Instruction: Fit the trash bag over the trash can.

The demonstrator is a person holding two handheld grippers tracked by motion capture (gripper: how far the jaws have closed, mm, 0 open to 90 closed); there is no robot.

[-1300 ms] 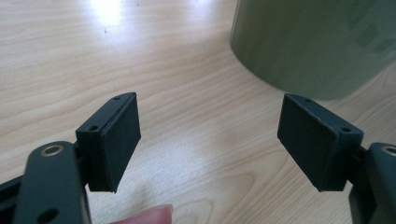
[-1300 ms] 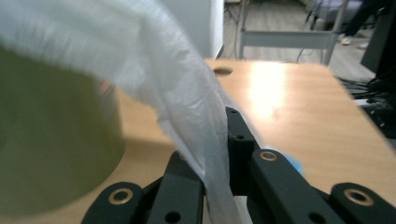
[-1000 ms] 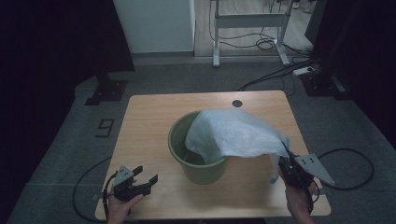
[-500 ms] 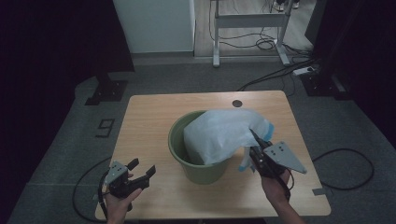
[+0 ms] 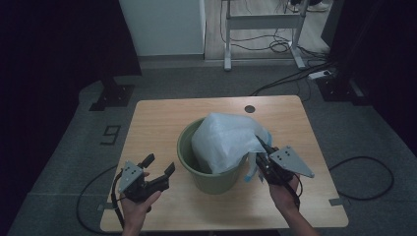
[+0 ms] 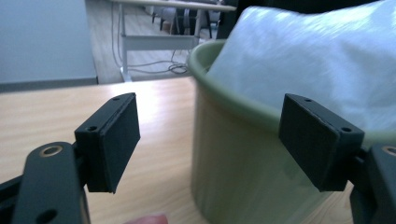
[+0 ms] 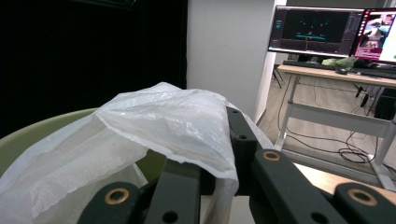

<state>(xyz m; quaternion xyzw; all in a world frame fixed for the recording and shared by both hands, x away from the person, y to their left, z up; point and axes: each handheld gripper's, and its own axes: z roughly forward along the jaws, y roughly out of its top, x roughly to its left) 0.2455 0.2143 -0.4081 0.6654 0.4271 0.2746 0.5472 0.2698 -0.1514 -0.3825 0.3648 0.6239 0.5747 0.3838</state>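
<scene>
lining the green bin: bag pinched on the right, left side waiting

the white plastic bag (image 5: 223, 142) sits bunched in the mouth of the green bin (image 5: 209, 177) at the middle of the wooden table (image 5: 147, 123), its right edge draped over the rim. the right gripper (image 5: 260, 150) has its jaws closed on that edge; the right gripper view shows film (image 7: 187, 126) folded over and pinched between the jaws, which the high view cannot resolve. the left gripper (image 5: 158, 167) hovers beside the bin's left wall, jaws wide apart and empty; the left gripper view shows the bin wall (image 6: 233, 158) and rim between its pads, apart from both. this looks like the spreading step: next, the left gripper likely needs to catch the bag's near-left edge and pull it over the rim.
</scene>
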